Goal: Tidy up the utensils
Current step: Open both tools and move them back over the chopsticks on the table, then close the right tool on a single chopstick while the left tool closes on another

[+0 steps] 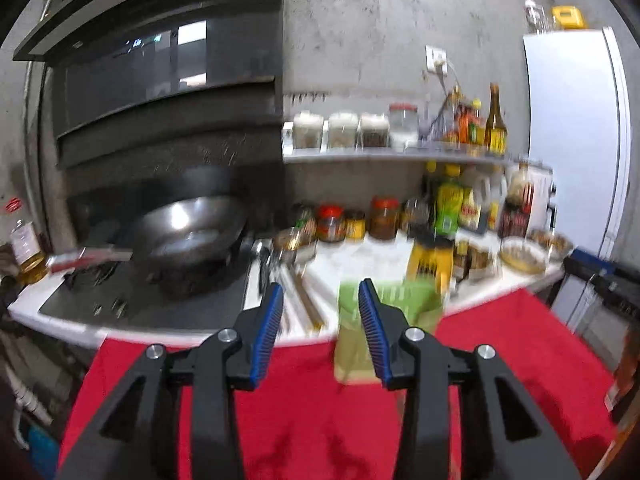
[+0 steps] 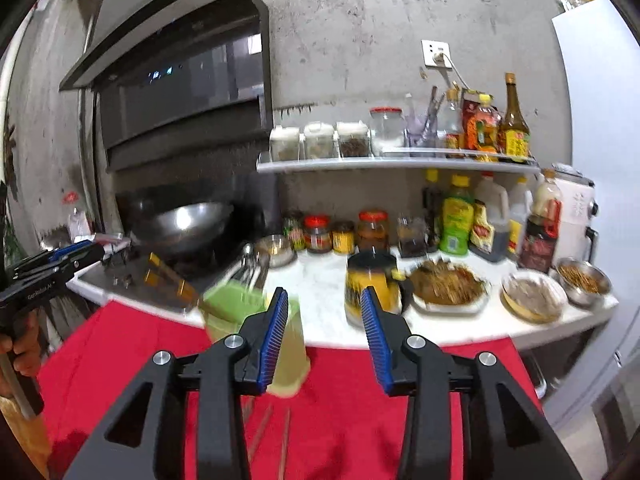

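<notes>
Our left gripper (image 1: 320, 304) and right gripper (image 2: 324, 308) hang part-open, jaws empty, over the red cloth (image 2: 352, 400). A green holder (image 2: 236, 308) stands at the counter's (image 2: 320, 280) near edge; utensils (image 2: 252, 264) lie behind, wok (image 2: 180, 220) far left.

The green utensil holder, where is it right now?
The green utensil holder stands at the counter's front edge, left of the yellow and black container, in front of the wok.

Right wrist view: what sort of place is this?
A home kitchen, most likely: a wok sits on a stove under a range hood, with sauce bottles and jars along a white counter.
</notes>
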`<state>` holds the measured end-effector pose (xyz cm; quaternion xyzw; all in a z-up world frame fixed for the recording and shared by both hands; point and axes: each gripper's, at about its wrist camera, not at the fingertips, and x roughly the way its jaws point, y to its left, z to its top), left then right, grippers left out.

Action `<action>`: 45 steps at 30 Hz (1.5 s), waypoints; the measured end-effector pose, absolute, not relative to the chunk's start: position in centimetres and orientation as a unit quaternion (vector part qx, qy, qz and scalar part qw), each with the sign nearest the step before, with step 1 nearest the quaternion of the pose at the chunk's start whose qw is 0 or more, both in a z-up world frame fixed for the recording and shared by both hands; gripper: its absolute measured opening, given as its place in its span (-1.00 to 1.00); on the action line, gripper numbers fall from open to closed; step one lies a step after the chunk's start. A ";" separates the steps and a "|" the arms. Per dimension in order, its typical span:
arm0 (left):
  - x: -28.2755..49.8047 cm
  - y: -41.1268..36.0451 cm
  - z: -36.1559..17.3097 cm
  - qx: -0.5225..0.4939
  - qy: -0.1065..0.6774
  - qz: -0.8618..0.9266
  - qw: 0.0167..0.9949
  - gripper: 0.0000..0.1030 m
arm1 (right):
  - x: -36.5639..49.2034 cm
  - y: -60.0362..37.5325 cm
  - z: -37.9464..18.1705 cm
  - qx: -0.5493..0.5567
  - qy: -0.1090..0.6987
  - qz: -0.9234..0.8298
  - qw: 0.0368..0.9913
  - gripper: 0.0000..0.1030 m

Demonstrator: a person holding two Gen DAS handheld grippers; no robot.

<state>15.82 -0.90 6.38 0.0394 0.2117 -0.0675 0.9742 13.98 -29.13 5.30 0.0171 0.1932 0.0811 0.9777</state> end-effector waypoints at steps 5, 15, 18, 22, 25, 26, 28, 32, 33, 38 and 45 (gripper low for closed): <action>11.1 -0.6 1.5 0.055 0.252 -0.068 0.964 -0.25 | 8.7 -28.8 1.4 0.005 0.225 0.074 0.971 -0.21; 5.6 0.6 -6.0 0.027 0.311 -0.079 0.947 -0.25 | 2.2 -27.4 -5.7 -0.005 0.264 0.054 0.963 -0.21; 4.8 1.2 -7.6 0.021 0.323 -0.071 0.944 -0.25 | 1.6 -26.7 -7.2 -0.010 0.274 0.057 0.960 -0.21; 4.2 1.9 -9.5 0.012 0.346 -0.063 0.936 -0.25 | 1.6 -25.8 -9.0 -0.009 0.291 0.063 0.955 -0.21; 4.2 2.0 -10.6 0.005 0.367 -0.064 0.928 -0.25 | 2.0 -25.1 -10.4 -0.010 0.310 0.073 0.948 -0.21; 4.4 1.9 -10.8 0.003 0.373 -0.067 0.925 -0.25 | 2.3 -24.9 -10.7 -0.010 0.316 0.076 0.946 -0.21; 4.6 1.7 -11.1 0.002 0.379 -0.072 0.923 -0.25 | 3.1 -24.4 -11.6 -0.011 0.334 0.086 0.939 -0.28; 5.4 1.2 -10.9 0.004 0.379 -0.077 0.922 -0.25 | 5.4 -23.6 -12.4 -0.017 0.358 0.094 0.929 -0.40; 5.6 1.1 -10.9 0.005 0.379 -0.078 0.922 -0.25 | 5.9 -23.5 -12.6 -0.020 0.363 0.094 0.927 -0.42; 6.9 0.1 -10.8 0.005 0.388 -0.098 0.917 -0.25 | 7.7 -23.1 -13.7 -0.034 0.391 0.091 0.915 -0.72; 8.5 -2.9 -11.2 0.003 0.410 -0.153 0.899 -0.25 | 7.5 -24.6 -13.9 -0.035 0.396 0.063 0.916 -0.86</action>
